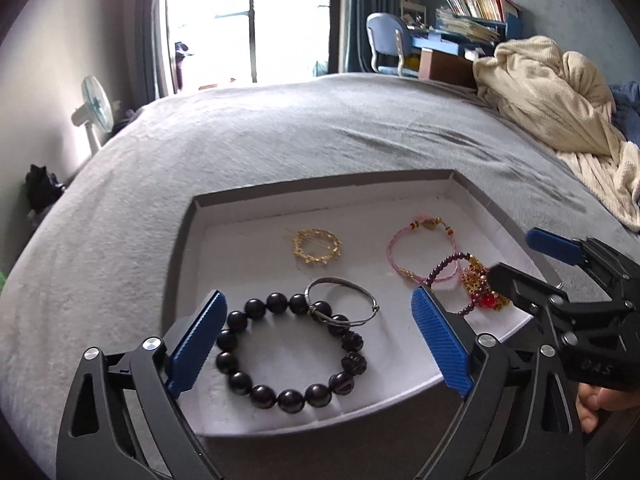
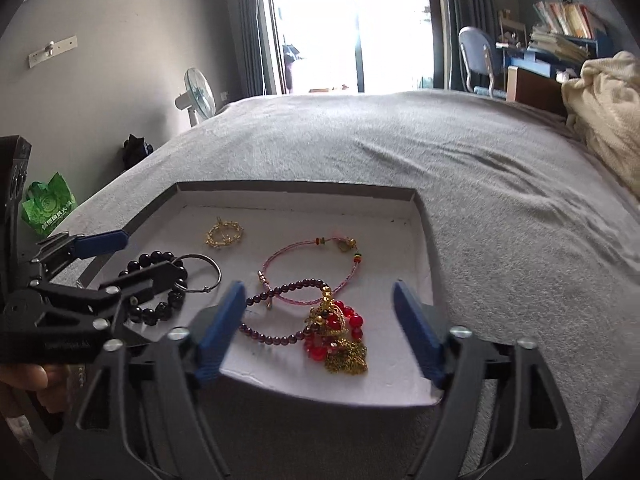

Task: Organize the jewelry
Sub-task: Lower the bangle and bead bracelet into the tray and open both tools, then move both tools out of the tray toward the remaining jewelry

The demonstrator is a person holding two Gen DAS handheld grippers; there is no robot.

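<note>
A shallow white-lined tray [image 1: 420, 182] [image 2: 424, 220] lies on the grey bed. In it lie a black bead bracelet [image 1: 236, 380] [image 2: 150, 314], a silver bangle [image 1: 360, 292] [image 2: 214, 266] overlapping it, a gold ring-shaped brooch [image 1: 316, 246] [image 2: 225, 234], a pink cord bracelet [image 1: 394, 246] [image 2: 312, 260], a purple bead bracelet [image 1: 442, 268] [image 2: 276, 294] and a tangle of red beads and gold chain [image 1: 486, 296] [image 2: 340, 340]. My left gripper [image 1: 318, 346] is open, straddling the black bracelet. My right gripper [image 2: 320, 334] is open, straddling the red and gold tangle.
The grey bedspread [image 1: 280, 132] stretches beyond the tray. A cream blanket [image 1: 560, 92] is heaped at the right. A fan [image 1: 96, 108], a green bag [image 2: 48, 204], a blue chair [image 1: 384, 44] and a cluttered desk [image 1: 472, 36] stand past the bed.
</note>
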